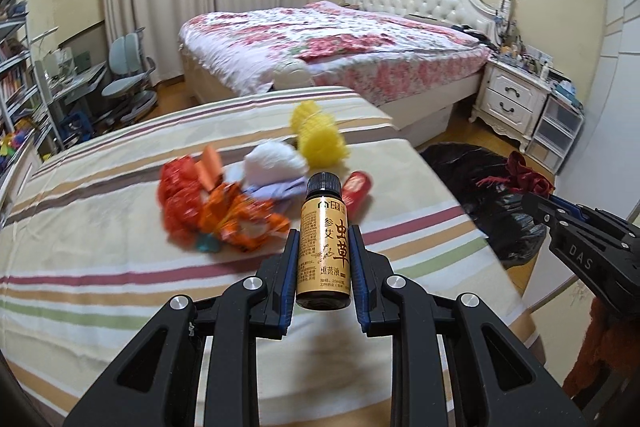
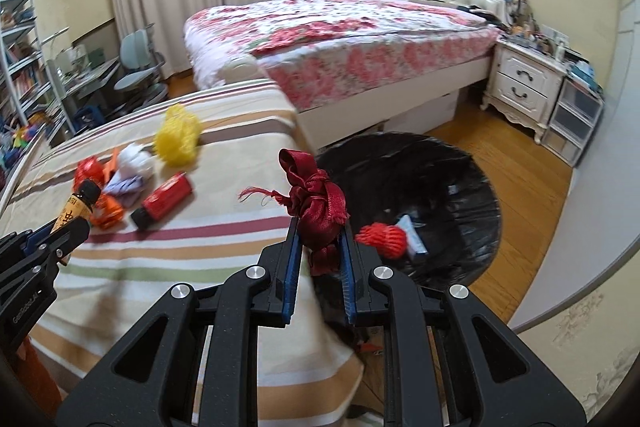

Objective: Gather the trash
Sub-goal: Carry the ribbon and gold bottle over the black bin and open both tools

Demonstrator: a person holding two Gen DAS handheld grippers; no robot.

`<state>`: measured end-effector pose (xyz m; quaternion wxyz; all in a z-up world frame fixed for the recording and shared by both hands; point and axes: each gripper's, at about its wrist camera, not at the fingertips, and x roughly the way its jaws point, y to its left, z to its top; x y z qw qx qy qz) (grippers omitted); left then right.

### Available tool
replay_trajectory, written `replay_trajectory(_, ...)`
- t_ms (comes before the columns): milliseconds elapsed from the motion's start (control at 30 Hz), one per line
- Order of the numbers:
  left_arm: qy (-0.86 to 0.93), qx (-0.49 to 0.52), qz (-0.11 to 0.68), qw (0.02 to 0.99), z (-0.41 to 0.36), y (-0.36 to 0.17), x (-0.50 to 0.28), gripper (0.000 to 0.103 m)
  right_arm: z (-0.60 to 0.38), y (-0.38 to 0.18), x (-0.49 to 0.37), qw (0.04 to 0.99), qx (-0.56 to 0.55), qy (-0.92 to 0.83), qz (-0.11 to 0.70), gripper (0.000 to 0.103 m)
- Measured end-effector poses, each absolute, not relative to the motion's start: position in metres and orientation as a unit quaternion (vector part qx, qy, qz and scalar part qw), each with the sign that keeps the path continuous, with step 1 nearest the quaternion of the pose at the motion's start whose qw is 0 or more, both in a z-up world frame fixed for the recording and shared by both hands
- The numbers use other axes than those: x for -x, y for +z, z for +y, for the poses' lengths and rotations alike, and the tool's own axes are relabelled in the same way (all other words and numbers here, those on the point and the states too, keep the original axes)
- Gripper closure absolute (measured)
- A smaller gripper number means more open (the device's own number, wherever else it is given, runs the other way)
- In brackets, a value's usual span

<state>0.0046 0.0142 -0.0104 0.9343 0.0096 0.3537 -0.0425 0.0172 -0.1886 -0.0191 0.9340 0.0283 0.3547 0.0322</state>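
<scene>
1. Left wrist view: a bottle (image 1: pixel 323 243) is clamped upright at frame centre by the left gripper (image 1: pixel 323 259).
2. A red ribbon (image 2: pixel 318 211) is pinched in the right gripper (image 2: pixel 319 259), beside the bin (image 2: pixel 460 163) at centre right.
3. Both are best carried fully over the bin rim before release.
4. Wrappers (image 1: pixel 224 211), a yellow net (image 2: pixel 178 139) and a red tube (image 2: pixel 166 201) are left on the striped table (image 1: pixel 100 267).

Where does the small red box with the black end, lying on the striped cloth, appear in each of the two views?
Left wrist view: the small red box lies just right of centre, beside the cap of the brown bottle that the left tool holds.
Right wrist view: it lies left of centre, pointing down-left.
Shared landmark: the yellow net, farther back on the cloth in both views.
</scene>
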Motion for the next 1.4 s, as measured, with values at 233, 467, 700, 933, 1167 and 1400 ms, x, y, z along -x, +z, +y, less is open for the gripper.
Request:
replay_trajectory(233, -0.075, -0.026, 0.345, 0.935, -0.028, -0.01, -0.032, 0.078, -0.22, -0.027, -0.043, 0.932, -0.043, 0.0, 0.359, 0.085)
replay_trajectory(467, -0.099, -0.042, 0.349, 0.931, -0.066, -0.015, -0.063, 0.078, -0.242, -0.036, -0.067, 0.929, -0.053, -0.021, 0.365, 0.085)
replay_trajectory(700, -0.109, -0.051, 0.359, 0.926, -0.093, -0.023, -0.087, 0.078, -0.255, -0.047, -0.089, 0.924, -0.06, -0.031, 0.375, 0.085)
replay_trajectory(933, -0.101, -0.059, 0.371, 0.921, -0.106, -0.031, -0.107, 0.078, -0.267, -0.055, -0.1, 0.921, -0.068, -0.043, 0.381, 0.085)
replay_trajectory(1167, -0.1, -0.062, 0.381, 0.917, -0.116, -0.037, -0.121, 0.078, -0.276, -0.058, -0.105, 0.919, -0.073, -0.05, 0.383, 0.085)
replay_trajectory(1400, -0.101, -0.065, 0.388, 0.914, -0.123, -0.041, -0.125, 0.078, -0.282, -0.061, -0.109, 0.918, -0.077, -0.055, 0.385, 0.085)
